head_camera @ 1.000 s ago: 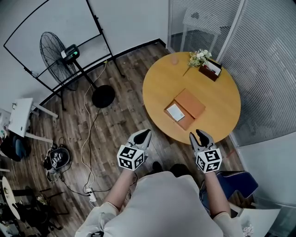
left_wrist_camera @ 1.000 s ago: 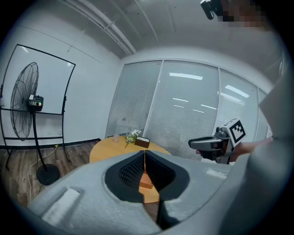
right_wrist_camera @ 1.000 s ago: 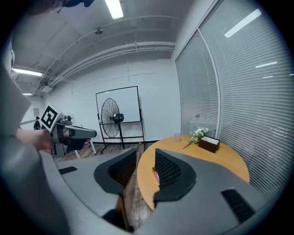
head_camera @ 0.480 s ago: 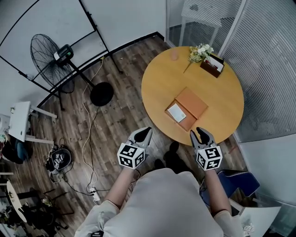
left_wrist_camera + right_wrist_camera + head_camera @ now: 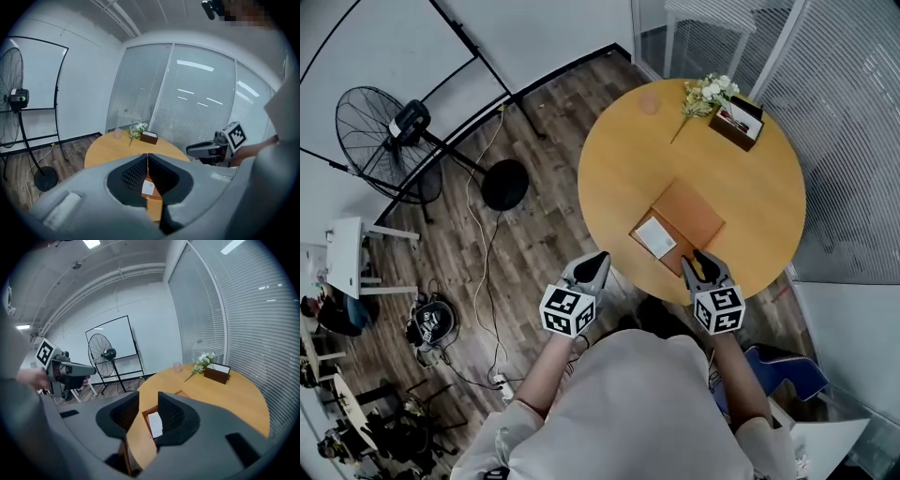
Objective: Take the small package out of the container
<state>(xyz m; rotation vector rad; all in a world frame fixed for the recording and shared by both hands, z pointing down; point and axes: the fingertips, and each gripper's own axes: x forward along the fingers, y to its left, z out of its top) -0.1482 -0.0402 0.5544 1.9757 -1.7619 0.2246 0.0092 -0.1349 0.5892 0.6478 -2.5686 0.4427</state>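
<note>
An open brown box (image 5: 673, 246) lies on the round wooden table (image 5: 741, 206), near its front edge, with its lid (image 5: 691, 214) folded back. A small white package (image 5: 655, 236) rests inside the box. My left gripper (image 5: 598, 260) hangs shut and empty over the floor, just left of the table's edge. My right gripper (image 5: 701, 257) is open and empty at the table's front edge, a short way right of the box. In the left gripper view the package (image 5: 148, 187) shows beyond the gripper (image 5: 147, 157). The right gripper view shows the package (image 5: 155, 424) past the open gripper (image 5: 148, 399).
At the table's far side stand a dark box with flowers (image 5: 737, 122) and a pink cup (image 5: 649, 101). A standing fan (image 5: 380, 141) and cables (image 5: 478, 272) occupy the wooden floor to the left. Blinds (image 5: 853, 141) close off the right. A blue seat (image 5: 783, 370) sits behind my right arm.
The person has moved closer to the table. Both grippers have advanced, and the right one now reaches the table's edge. Neither gripper's jaws have changed.
</note>
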